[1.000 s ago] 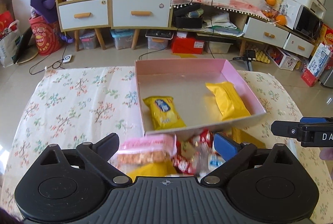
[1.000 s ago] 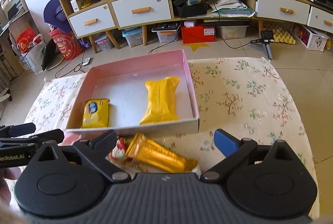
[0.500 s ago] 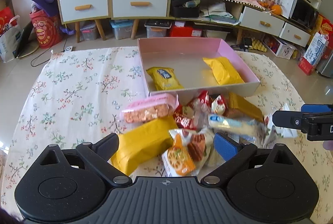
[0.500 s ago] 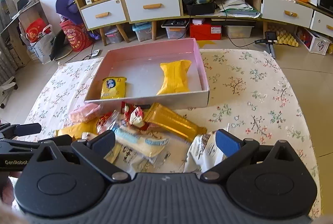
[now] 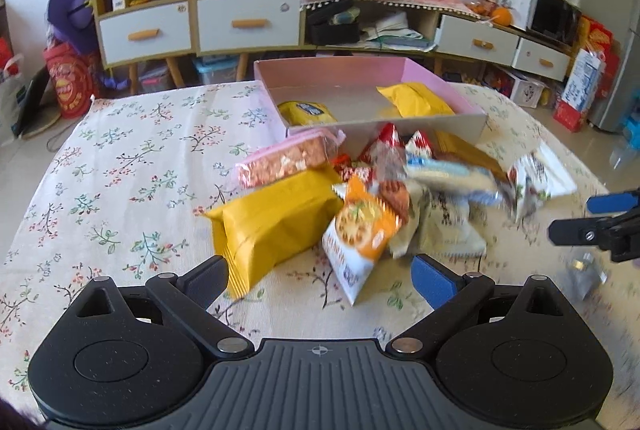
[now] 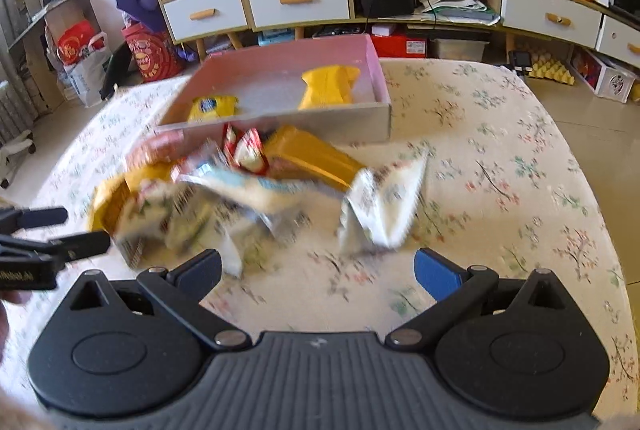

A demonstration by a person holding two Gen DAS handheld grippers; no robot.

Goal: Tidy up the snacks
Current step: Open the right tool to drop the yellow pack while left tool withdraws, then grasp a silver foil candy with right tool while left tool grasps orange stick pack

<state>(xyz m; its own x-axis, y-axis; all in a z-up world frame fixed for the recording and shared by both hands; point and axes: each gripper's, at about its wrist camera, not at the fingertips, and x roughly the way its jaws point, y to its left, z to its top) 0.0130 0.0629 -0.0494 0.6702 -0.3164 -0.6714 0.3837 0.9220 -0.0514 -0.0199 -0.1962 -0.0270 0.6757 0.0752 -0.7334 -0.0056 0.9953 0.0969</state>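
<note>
A pink box (image 5: 468, 122) stands at the far middle of the floral table and holds a small yellow packet (image 5: 306, 112) and a larger yellow pack (image 5: 416, 100). A heap of snack packets lies in front of it: a big yellow pack (image 5: 272, 222), a pink packet (image 5: 286, 160), an orange-and-white packet (image 5: 360, 230), red and white ones (image 5: 400, 146). My left gripper (image 5: 320, 274) is open and empty just short of the heap. My right gripper (image 6: 318, 268) is open and empty near a white packet (image 6: 380, 206); the box also shows in the right wrist view (image 6: 280, 122).
The floral tablecloth (image 5: 120, 170) covers the table, bare on the left. My right gripper's fingers show at the right edge of the left wrist view (image 5: 600, 226). Shelves and drawers (image 5: 244, 26) stand beyond the table on the floor.
Both grippers have pulled back from the box toward the near edge, so the whole snack heap has come into view. Both stay open and empty.
</note>
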